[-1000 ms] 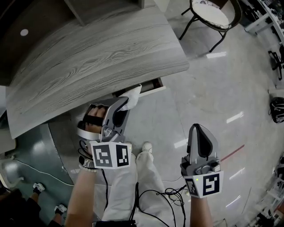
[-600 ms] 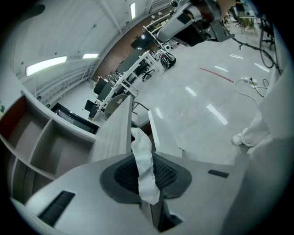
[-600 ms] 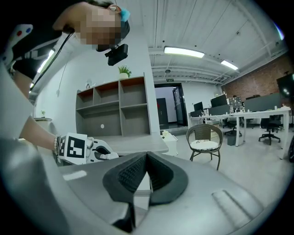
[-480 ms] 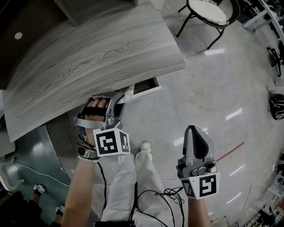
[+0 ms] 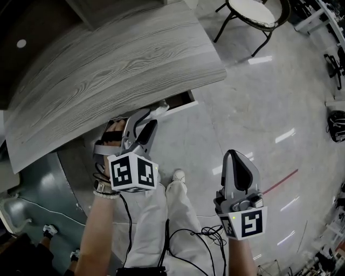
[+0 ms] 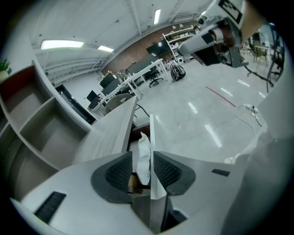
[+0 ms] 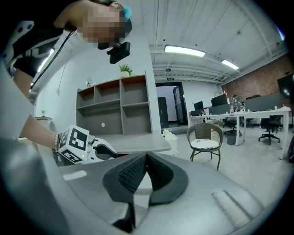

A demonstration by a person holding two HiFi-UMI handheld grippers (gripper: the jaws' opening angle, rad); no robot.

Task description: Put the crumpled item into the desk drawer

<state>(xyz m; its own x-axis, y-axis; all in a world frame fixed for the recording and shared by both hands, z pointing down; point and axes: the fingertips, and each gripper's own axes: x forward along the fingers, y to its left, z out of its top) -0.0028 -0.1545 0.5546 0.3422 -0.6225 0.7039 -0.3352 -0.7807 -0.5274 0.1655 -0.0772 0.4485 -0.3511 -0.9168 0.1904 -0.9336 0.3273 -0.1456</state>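
The white crumpled item sits at the mouth of the open desk drawer, under the grey wood desk top. My left gripper points into that drawer. In the left gripper view the item stands between the jaws of the left gripper, beside the drawer front. The jaws stand apart, with a gap showing beside the left pad. My right gripper hangs over the floor to the right, shut and empty; the right gripper view shows the right gripper with its pads together.
A round-seat chair stands beyond the desk's far corner. A shelf unit rises behind the desk. Cables trail on the glossy floor by the person's legs and shoe. A dark bag lies at the right edge.
The left gripper has carried the crumpled item down from above the drawer into its opening and turned a little. Its jaws now stand wider. The right gripper has barely moved.
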